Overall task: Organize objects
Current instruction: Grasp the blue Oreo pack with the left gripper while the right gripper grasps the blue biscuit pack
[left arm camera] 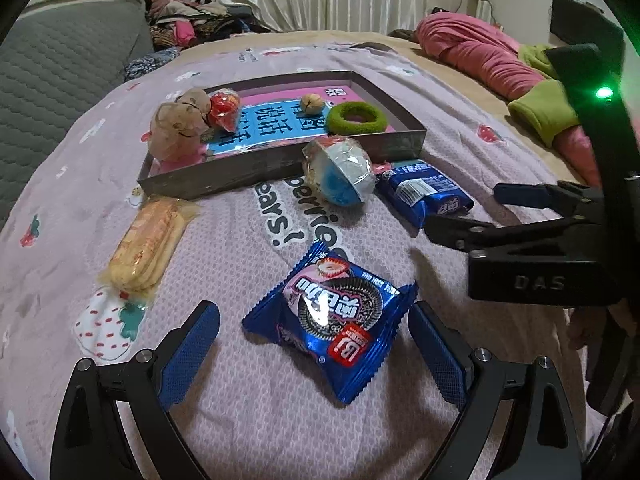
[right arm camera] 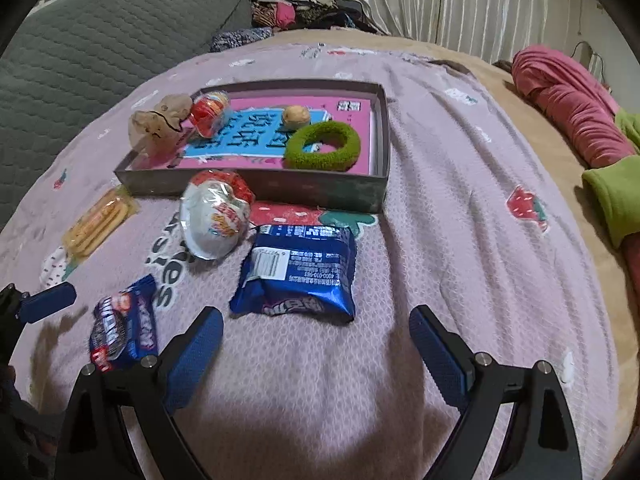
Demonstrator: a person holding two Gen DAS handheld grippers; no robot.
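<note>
My left gripper [left arm camera: 314, 330] is open, its fingers on either side of a blue cookie packet [left arm camera: 328, 326] lying on the pink blanket; the packet also shows in the right wrist view [right arm camera: 122, 330]. My right gripper [right arm camera: 316, 334] is open and empty, just short of a second blue packet [right arm camera: 298, 270], seen too in the left wrist view [left arm camera: 424, 194]. A wrapped egg-shaped sweet [right arm camera: 216, 214] lies in front of the grey tray [right arm camera: 256, 188]. The tray holds a green ring [right arm camera: 322, 146], a red-wrapped sweet [right arm camera: 210, 114], a walnut [right arm camera: 296, 116] and a beige pouch [right arm camera: 160, 124].
A wrapped wafer bar [left arm camera: 146, 242] lies left of the tray on the blanket. A grey quilted cushion [right arm camera: 100, 40] rises at the left. Pink and green bedding [right arm camera: 572, 120] is bunched at the right, clothes piled at the back by the curtain.
</note>
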